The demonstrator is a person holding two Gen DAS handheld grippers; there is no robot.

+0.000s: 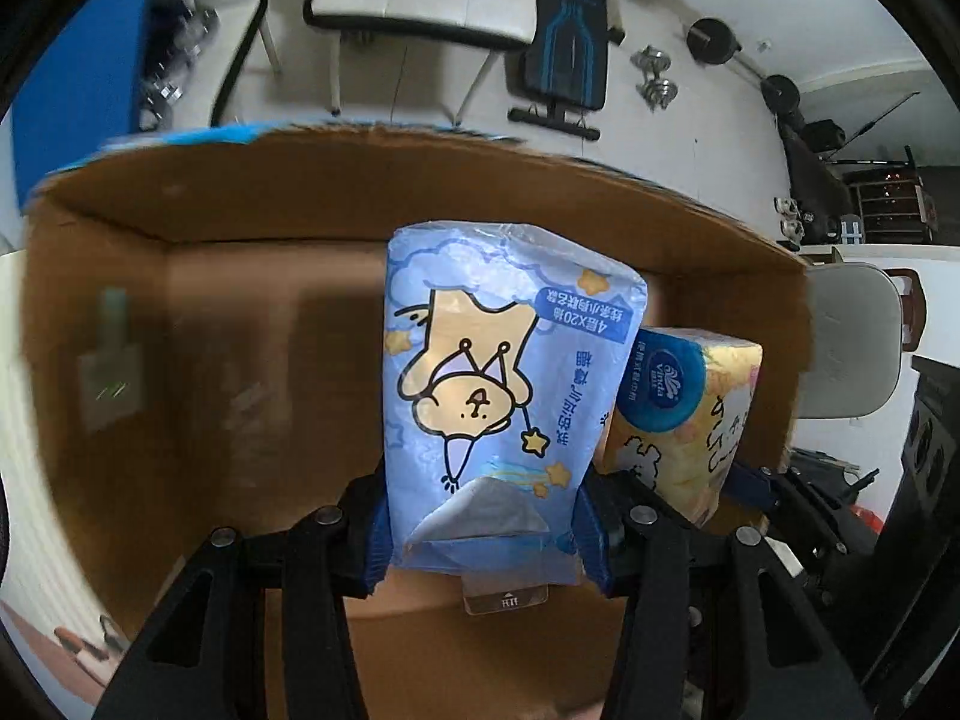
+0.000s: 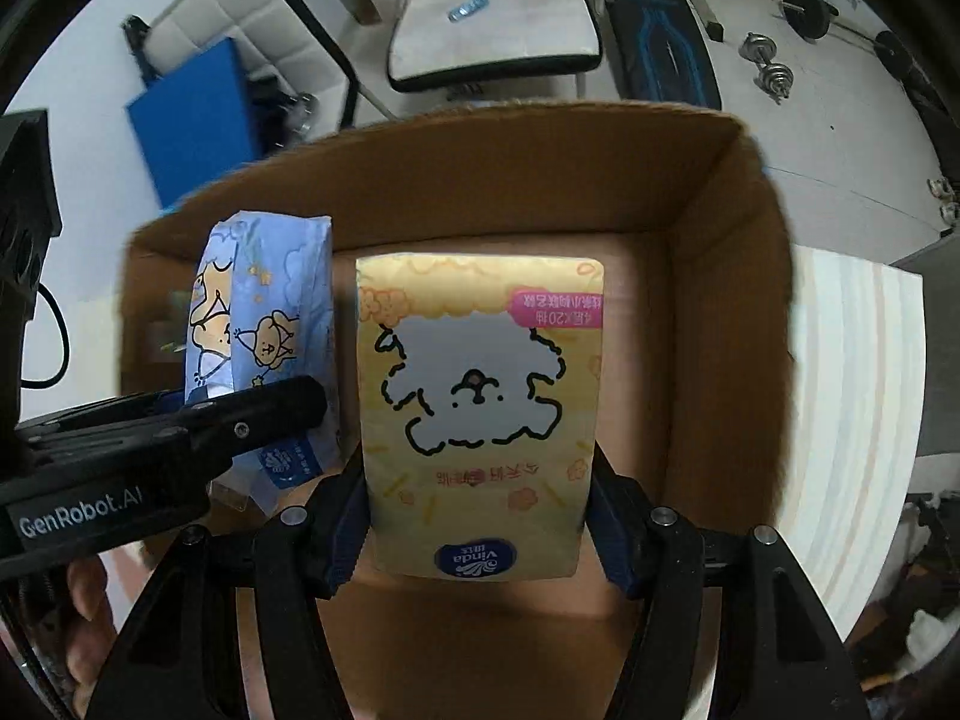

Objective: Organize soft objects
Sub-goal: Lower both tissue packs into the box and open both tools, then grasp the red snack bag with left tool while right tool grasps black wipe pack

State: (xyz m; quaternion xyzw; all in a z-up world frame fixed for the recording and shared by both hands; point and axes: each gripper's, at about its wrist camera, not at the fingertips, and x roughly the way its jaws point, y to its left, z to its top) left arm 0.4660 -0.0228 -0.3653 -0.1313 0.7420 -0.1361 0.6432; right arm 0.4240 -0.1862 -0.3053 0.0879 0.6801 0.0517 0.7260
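"Vinda" logo in a blue oval on the yellow tissue pack (image 2: 480,414), near its bottom edge; the pink corner label reads upside down, roughly "4层X20抽". Same "Vinda" blue circle on that pack's end in the left wrist view. Blue tissue pack (image 1: 498,396) has an inverted dark-blue label, "4层X20抽". "GenRobot.AI" in white on the left gripper body (image 2: 90,510). Other Chinese print is unreadable.

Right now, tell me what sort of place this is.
Probably a home gym or spare room used for storage: a weight bench, dumbbells and barbell plates lie on the white floor beyond the cardboard box.
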